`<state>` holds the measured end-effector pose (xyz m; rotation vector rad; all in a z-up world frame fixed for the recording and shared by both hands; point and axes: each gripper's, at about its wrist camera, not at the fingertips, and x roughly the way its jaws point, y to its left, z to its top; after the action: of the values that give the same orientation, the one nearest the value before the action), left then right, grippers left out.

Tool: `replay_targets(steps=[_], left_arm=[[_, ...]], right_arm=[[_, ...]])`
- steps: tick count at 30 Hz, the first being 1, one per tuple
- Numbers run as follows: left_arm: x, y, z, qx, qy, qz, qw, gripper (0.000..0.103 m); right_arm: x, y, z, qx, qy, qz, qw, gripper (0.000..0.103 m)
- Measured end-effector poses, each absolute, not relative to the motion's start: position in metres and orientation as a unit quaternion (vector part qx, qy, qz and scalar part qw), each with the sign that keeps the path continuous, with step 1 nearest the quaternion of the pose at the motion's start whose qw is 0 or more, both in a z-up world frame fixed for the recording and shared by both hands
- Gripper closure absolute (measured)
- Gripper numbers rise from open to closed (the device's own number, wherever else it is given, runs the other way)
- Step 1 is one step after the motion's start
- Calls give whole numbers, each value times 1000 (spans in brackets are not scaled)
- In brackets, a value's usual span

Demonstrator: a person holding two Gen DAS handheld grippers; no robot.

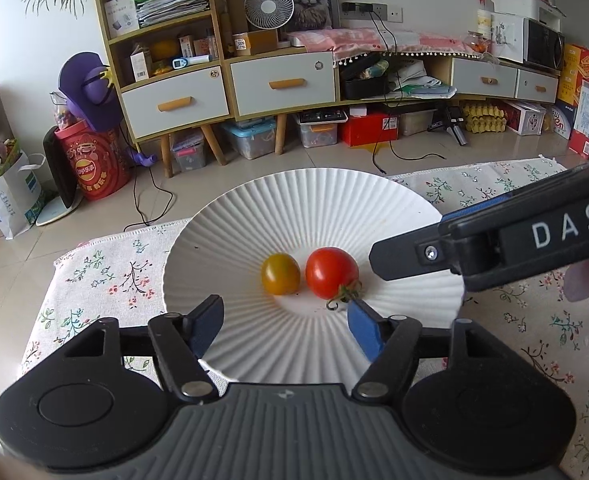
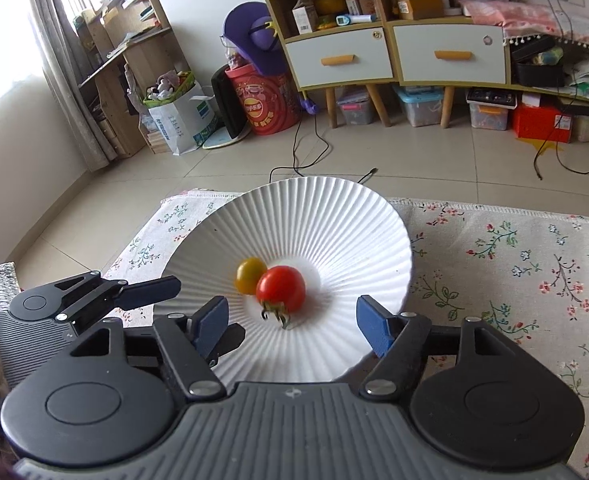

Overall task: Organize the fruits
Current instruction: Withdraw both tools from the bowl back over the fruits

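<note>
White letters reading "DAS" are showing on the black body of the right gripper where it is reaching in from the right edge of the left wrist view; the rest of the word is running out of frame. A red tub on the floor is carrying a round snack logo, but its characters are too small to read.

Both grippers are tilting downward over a white ribbed plate that is sitting on a flowered cloth. The left gripper is holding its blue pads wide apart with nothing between them, and the right gripper is doing the same in its own view, its fingers standing clear of the fruit.

A yellow tomato and a red tomato with a green stem are lying side by side in the plate's middle, just apart in the left view, overlapping in the right.
</note>
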<state>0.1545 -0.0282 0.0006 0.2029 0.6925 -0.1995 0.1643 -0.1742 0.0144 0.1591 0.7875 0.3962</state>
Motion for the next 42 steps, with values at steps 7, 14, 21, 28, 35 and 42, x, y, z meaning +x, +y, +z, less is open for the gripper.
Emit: replay_targets(steps=[7, 14, 21, 28, 35, 42], left_arm=[[134, -27, 15, 99, 339, -99, 930, 20], [115, -24, 23, 99, 344, -86, 930, 7], [98, -19, 27, 100, 362, -74, 924, 5], [81, -8, 23, 100, 387, -57, 915, 5], [66, 3, 13, 98, 403, -57, 908, 5], [49, 12, -4, 115, 420, -68, 898, 5]], right_arm=[[146, -176, 31, 71, 369, 171, 911, 16], [127, -172, 40, 44, 373, 156, 914, 8], [105, -168, 46, 22, 367, 151, 918, 1], [87, -164, 43, 10, 367, 147, 918, 1], [72, -162, 27, 3, 371, 147, 917, 1], [52, -160, 3, -19, 396, 130, 909, 1]])
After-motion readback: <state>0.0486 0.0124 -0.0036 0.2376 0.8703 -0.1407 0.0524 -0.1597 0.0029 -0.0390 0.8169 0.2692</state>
